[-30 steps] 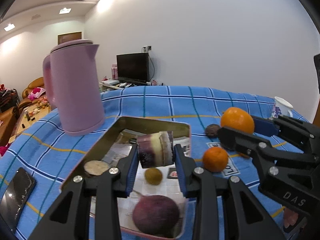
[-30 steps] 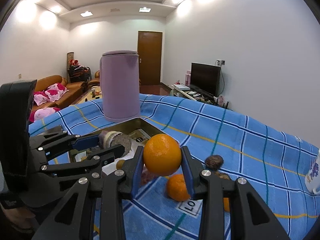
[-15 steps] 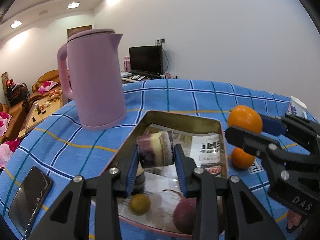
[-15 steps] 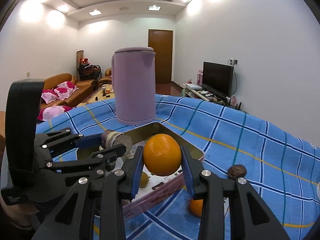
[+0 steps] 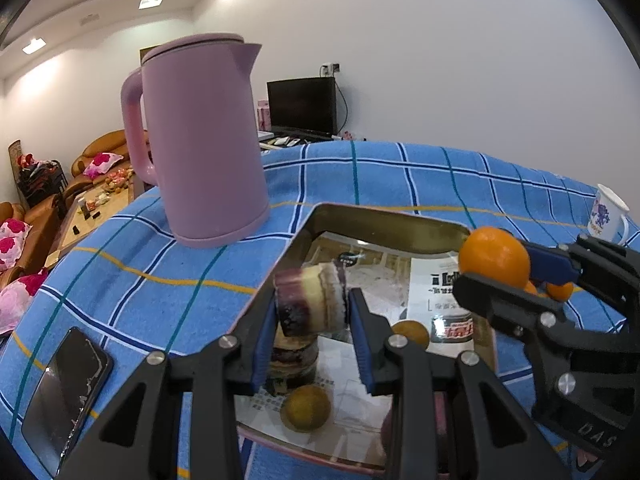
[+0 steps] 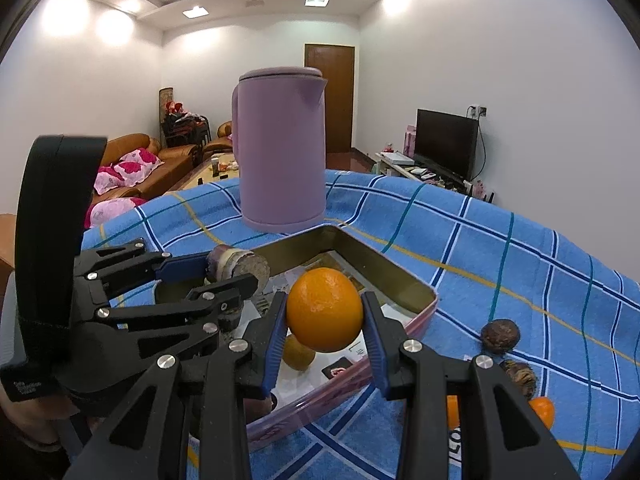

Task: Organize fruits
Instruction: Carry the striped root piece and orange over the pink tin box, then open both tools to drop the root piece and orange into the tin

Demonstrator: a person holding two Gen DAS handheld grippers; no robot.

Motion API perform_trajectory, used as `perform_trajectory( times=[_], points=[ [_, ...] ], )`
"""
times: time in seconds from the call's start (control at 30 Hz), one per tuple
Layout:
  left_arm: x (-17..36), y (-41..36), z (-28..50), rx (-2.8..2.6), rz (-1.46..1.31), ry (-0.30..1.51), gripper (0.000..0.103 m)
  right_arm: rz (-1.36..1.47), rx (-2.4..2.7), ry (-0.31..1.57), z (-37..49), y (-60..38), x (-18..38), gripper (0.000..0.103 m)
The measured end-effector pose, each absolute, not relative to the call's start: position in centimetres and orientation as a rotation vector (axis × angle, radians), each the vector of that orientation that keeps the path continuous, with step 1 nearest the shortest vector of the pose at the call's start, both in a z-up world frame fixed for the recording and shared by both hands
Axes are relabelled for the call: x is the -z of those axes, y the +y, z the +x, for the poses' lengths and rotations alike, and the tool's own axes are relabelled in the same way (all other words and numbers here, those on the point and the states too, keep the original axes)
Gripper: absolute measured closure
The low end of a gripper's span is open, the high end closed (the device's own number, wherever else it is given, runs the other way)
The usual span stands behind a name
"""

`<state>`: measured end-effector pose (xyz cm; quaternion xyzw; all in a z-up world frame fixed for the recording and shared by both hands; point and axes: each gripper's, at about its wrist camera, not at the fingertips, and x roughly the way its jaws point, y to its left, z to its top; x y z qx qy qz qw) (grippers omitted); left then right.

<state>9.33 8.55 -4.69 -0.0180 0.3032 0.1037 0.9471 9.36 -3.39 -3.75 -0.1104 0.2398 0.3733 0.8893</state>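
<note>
My left gripper (image 5: 312, 312) is shut on a purple and cream cut sugarcane piece (image 5: 310, 300) and holds it over the left side of the metal tray (image 5: 384, 222), above another cut piece (image 5: 294, 360) standing in the tray. My right gripper (image 6: 324, 326) is shut on an orange (image 6: 324, 308) and holds it over the tray's near right rim (image 6: 424, 300); the orange also shows in the left wrist view (image 5: 494, 258). A small yellow-green fruit (image 5: 306, 408) and another small fruit (image 5: 410, 334) lie in the tray.
A pink kettle (image 5: 200, 140) stands behind the tray on the blue checked cloth (image 5: 140, 280). A phone (image 5: 66, 392) lies at the left. A white mug (image 5: 606, 216) is far right. Two dark brown fruits (image 6: 500, 336) and a small orange (image 6: 542, 412) lie right of the tray.
Both grippers have moved forward and left over the tray, toward the kettle, each still holding its item. The sugarcane piece now hangs above the piece standing in the tray.
</note>
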Motion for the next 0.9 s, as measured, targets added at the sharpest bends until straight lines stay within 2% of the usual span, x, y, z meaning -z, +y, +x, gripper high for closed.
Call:
perform_trajectory(
  times=[0.73, 0.87, 0.9],
  points=[
    [5.0, 8.6, 9.8, -0.187, -0.013, 0.642, 0.067, -0.269, -0.819, 0.564, 9.4, -2.3, 5.2, 0.064],
    [4.7, 8.8, 9.6, -0.185, -0.024, 0.633, 0.064, -0.262, -0.817, 0.546, 9.4, -2.5, 5.0, 0.056],
    [4.6, 8.9, 9.4, -0.188, -0.027, 0.630, 0.059, -0.257, -0.819, 0.543, 9.4, -2.6, 5.0, 0.054]
  ],
)
